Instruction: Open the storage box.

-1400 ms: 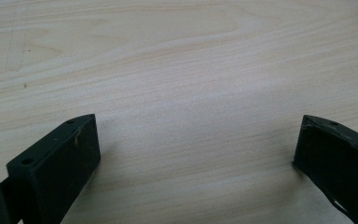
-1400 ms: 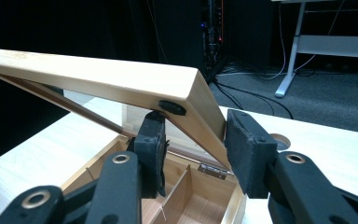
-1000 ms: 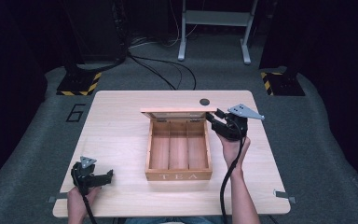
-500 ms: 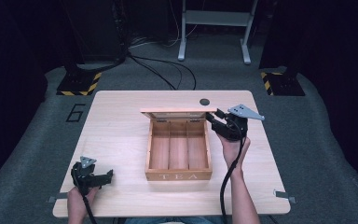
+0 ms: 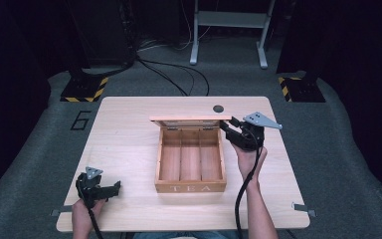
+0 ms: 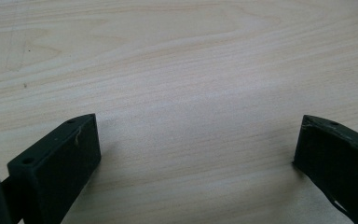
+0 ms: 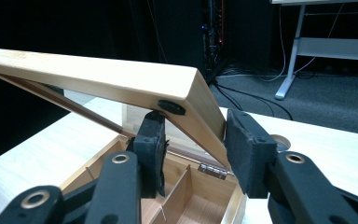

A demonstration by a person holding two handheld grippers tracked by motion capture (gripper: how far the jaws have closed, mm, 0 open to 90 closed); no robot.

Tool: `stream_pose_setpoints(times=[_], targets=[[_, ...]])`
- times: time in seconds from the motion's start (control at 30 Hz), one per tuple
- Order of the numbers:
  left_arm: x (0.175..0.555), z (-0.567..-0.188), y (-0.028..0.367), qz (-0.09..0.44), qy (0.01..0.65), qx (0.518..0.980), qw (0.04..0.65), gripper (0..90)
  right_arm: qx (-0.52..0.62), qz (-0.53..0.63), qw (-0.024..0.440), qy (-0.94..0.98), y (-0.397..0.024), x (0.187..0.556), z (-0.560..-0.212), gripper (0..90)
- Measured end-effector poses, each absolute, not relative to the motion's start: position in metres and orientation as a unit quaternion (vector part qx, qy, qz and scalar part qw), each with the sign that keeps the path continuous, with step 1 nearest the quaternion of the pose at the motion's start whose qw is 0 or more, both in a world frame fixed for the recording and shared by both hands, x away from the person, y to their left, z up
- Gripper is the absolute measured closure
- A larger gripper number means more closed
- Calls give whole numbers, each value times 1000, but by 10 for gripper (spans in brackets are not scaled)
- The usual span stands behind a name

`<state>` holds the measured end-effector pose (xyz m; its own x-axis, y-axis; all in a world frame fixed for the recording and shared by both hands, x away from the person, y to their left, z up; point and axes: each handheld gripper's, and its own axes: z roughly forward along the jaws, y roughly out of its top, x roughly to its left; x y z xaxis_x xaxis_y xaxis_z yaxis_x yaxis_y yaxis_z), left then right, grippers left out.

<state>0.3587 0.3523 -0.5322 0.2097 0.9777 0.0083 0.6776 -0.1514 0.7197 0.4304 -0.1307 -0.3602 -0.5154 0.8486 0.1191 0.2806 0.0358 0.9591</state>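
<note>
While the lid is being swung on its hinges, the work belongs to one hand, so take things from the bench's (image 5: 129,124) left side across. The left claw (image 5: 110,188) rests near the front left corner of the bench, well apart from the box, and the left gripper view shows its jaws standing wide with bare wood between them (image 6: 196,140); it holds nothing and is best left parked there, clear of the lid's arc.

The tea box (image 5: 190,186) sits at the middle of the bench, its printed front toward the person, three bare compartments showing, and its lid (image 5: 184,119) raised along the back edge. The right claw (image 7: 193,140) is at the box's back right corner, narrowed onto the side edge of the lid (image 7: 121,79), one pad under the frame near the small dark bumper, the other against the outer face.

To do this step well, I judge the grip should stay firm but light, since the pads catch only a thin wooden edge near one corner. Move the hand along the arc the hinges (image 7: 213,170) allow rather than pulling straight, or the whole box may slide or twist on the bench. Let go only once the lid rests steadily.
</note>
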Motion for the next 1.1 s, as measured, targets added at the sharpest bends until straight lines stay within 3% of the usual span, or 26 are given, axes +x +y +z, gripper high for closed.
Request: stream_pose_setpoints(times=[1.1], targets=[[359, -532, 353, 248, 575, 720, 299, 3, 420, 556, 257, 670, -131, 429, -362, 582]])
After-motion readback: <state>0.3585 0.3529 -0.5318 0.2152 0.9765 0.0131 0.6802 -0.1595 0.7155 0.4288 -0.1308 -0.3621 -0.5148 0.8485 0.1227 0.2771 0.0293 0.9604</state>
